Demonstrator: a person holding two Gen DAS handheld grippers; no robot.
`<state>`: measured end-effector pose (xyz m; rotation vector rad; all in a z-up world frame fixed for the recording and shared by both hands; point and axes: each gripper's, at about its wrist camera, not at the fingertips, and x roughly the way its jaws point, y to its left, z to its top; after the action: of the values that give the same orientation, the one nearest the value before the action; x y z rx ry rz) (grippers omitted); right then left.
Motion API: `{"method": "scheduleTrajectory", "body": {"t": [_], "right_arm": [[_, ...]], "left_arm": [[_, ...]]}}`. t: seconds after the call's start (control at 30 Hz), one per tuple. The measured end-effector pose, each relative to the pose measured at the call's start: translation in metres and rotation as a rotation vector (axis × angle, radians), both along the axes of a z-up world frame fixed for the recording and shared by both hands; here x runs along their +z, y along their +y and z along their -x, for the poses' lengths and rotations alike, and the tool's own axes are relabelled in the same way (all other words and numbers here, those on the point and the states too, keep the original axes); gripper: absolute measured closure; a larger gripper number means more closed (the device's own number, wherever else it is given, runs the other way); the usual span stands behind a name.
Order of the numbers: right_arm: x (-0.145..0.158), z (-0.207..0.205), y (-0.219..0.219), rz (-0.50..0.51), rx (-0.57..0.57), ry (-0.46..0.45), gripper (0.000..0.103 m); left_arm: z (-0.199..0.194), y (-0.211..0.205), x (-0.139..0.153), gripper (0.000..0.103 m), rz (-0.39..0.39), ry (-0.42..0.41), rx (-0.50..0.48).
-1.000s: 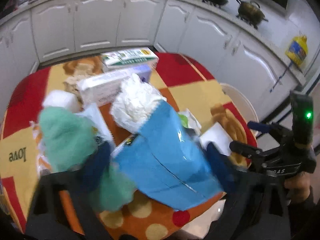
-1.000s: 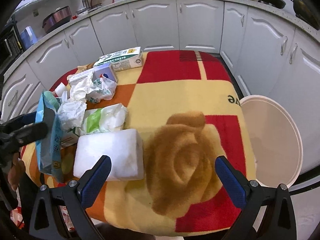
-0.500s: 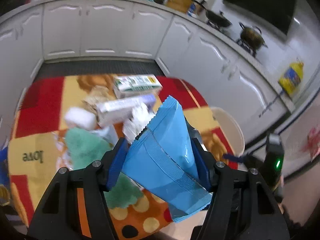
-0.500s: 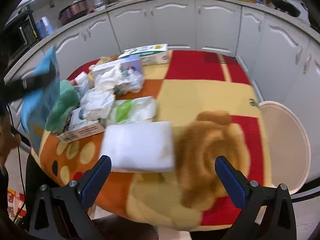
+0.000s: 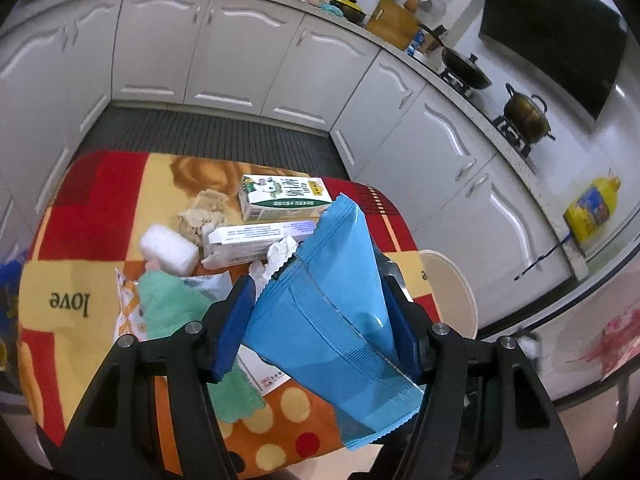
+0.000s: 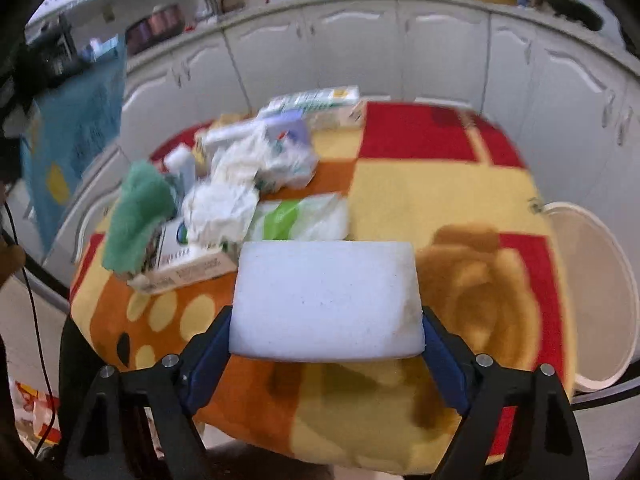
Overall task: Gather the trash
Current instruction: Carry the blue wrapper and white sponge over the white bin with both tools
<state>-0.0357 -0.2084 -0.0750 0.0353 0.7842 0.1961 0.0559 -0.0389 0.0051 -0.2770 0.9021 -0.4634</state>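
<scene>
My left gripper is shut on a blue plastic snack bag and holds it well above the table. The bag also shows at the left edge of the right wrist view. My right gripper is shut on a white foam block, lifted over the table's near edge. A pile of trash lies on the colourful tablecloth: a green cloth, crumpled white tissues, a small box, a white-green wrapper, a milk carton and a long white box.
A white round bin stands on the floor by the table's right side; it also shows in the left wrist view. White kitchen cabinets run behind the table. A small white foam piece and a beige crumpled paper lie among the trash.
My left gripper has risen high above the table with the blue bag. My right gripper has closed on the white foam block and lifted it off the cloth.
</scene>
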Motion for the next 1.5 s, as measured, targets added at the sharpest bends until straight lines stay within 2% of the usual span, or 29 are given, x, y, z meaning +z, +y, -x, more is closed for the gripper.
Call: {"method": "scheduleTrajectory", "body": {"t": [0.13, 0.23, 0.5, 0.7, 1.07, 1.5], "right_arm": [[0.022, 0.012, -0.032, -0.012, -0.073, -0.06, 0.017], [0.032, 0.014, -0.059, 0.025, -0.157, -0.086, 0.017], [0.033, 0.01, -0.137, 0.071, -0.371, -0.074, 0.016], [0.026, 0.013, -0.185, 0.083, -0.466, -0.056, 0.016], [0.01, 0.01, -0.236, 0.078, -0.55, -0.017, 0.016], [-0.007, 0.005, -0.258, 0.07, -0.572, 0.022, 0.016]], "left_arm": [[0.002, -0.025, 0.005, 0.041, -0.014, -0.019, -0.039], [0.002, -0.05, 0.007, 0.041, -0.047, -0.039, -0.069], [0.0, -0.133, 0.004, 0.041, -0.122, -0.072, -0.188], [-0.008, -0.185, -0.004, 0.041, -0.154, -0.089, -0.231], [-0.026, -0.271, -0.026, 0.041, -0.208, -0.102, -0.302], [-0.044, -0.311, -0.054, 0.041, -0.22, -0.072, -0.304]]}}
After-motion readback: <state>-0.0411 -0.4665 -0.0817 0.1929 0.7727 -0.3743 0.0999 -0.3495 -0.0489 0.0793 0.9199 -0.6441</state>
